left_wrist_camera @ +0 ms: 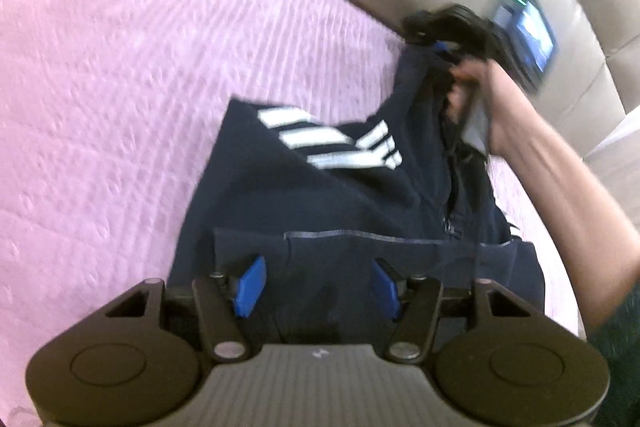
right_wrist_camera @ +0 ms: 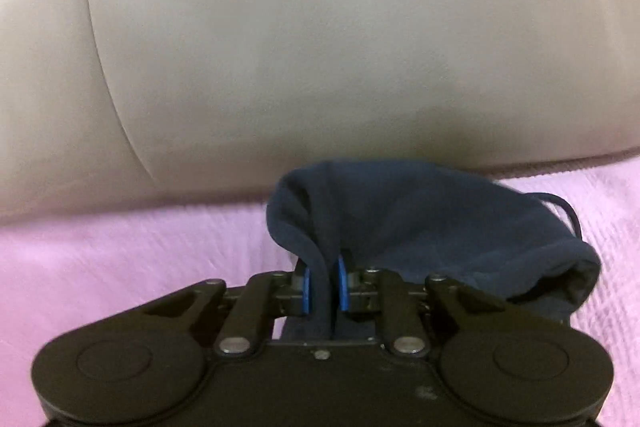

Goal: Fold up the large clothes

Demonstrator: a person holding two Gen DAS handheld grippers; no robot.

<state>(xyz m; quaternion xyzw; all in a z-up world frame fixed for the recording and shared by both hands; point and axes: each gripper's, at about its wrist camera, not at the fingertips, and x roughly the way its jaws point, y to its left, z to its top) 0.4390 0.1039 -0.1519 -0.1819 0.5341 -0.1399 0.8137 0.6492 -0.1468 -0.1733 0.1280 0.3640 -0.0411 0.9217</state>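
Observation:
A navy garment [left_wrist_camera: 340,195] with white stripes lies partly folded on a pink quilted bedspread [left_wrist_camera: 120,87]. My left gripper [left_wrist_camera: 318,285] is open, its blue pads [left_wrist_camera: 252,285] spread over the garment's near folded edge, holding nothing. My right gripper [right_wrist_camera: 323,287] is shut on a fold of the navy garment [right_wrist_camera: 420,223], lifting its far end; a thin cord hangs at its right side. In the left wrist view the right gripper [left_wrist_camera: 436,47] appears blurred at the garment's far end, held by the person's hand [left_wrist_camera: 480,95].
A beige padded headboard [right_wrist_camera: 320,27] rises just behind the bedspread [right_wrist_camera: 120,247]. A phone with a lit screen [left_wrist_camera: 528,31] is mounted by the right gripper. The person's forearm [left_wrist_camera: 568,187] crosses the right side.

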